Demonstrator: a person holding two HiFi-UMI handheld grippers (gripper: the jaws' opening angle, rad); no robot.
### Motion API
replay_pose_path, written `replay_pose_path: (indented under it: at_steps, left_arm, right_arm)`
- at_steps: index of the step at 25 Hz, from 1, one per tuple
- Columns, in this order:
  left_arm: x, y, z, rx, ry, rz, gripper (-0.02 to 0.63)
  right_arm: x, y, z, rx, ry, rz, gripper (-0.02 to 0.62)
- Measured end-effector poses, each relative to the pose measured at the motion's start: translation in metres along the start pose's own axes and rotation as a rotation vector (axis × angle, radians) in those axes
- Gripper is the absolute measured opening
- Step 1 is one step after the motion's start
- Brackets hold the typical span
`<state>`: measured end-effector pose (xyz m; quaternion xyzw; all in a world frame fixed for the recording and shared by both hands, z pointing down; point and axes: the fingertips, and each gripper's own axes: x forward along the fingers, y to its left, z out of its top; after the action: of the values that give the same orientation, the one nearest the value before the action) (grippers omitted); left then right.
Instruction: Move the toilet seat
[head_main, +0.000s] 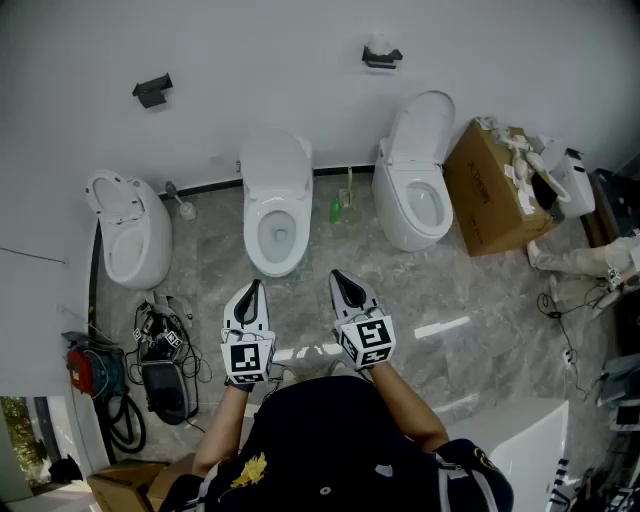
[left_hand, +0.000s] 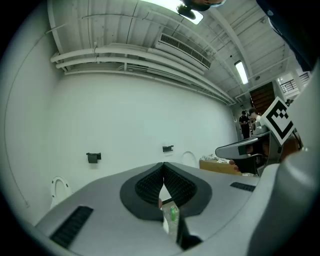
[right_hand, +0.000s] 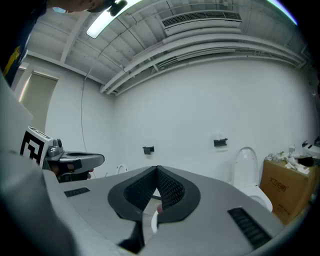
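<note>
Middle toilet (head_main: 277, 215) of the three is my target, by judgement; drifting to a neighbour is the first possible error. Its seat (head_main: 254, 222) looks down on the bowl, lid raised to the wall. I expect smooth plastic that could slip off closed tips and slam. My left gripper (head_main: 251, 288) and right gripper (head_main: 340, 280) both have jaws pressed together, nothing between them. The seat lies ahead of and below both tips, apart from them.

toilets (head_main: 277, 205) (head_main: 135, 240) (head_main: 420, 185): 3 | wall brackets (head_main: 152, 91) (head_main: 381, 57): 2 | grippers (head_main: 252, 285) (head_main: 335, 273): 2 | bottle (head_main: 335, 209): 1
</note>
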<state>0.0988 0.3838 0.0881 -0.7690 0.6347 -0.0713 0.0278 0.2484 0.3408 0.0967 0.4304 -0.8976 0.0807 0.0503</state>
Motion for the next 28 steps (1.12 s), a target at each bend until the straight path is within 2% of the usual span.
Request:
replay_pose_path:
  at_steps: [9,16,22,28]
  left_arm:
    - [0.011,-0.007,-0.006,-0.006,0.003,-0.018,0.02]
    - [0.012,-0.008,-0.018,-0.026,0.031,0.009,0.02]
    - [0.013,-0.01,-0.003,-0.013,0.014,0.01,0.02]
    - [-0.002,0.016,-0.015,-0.003,0.014,-0.012,0.02]
  right_arm:
    - [0.002,-0.011,-0.002,-0.016,0.005,-0.013,0.026]
    - [0.0,-0.019,-0.001,-0.037,0.006,-0.009,0.026]
    - [0.0,-0.027,-0.001,0.032,-0.002,-0.018,0.028]
    - [0.014,0.003,-0.013,0.042,0.008,-0.026,0.028]
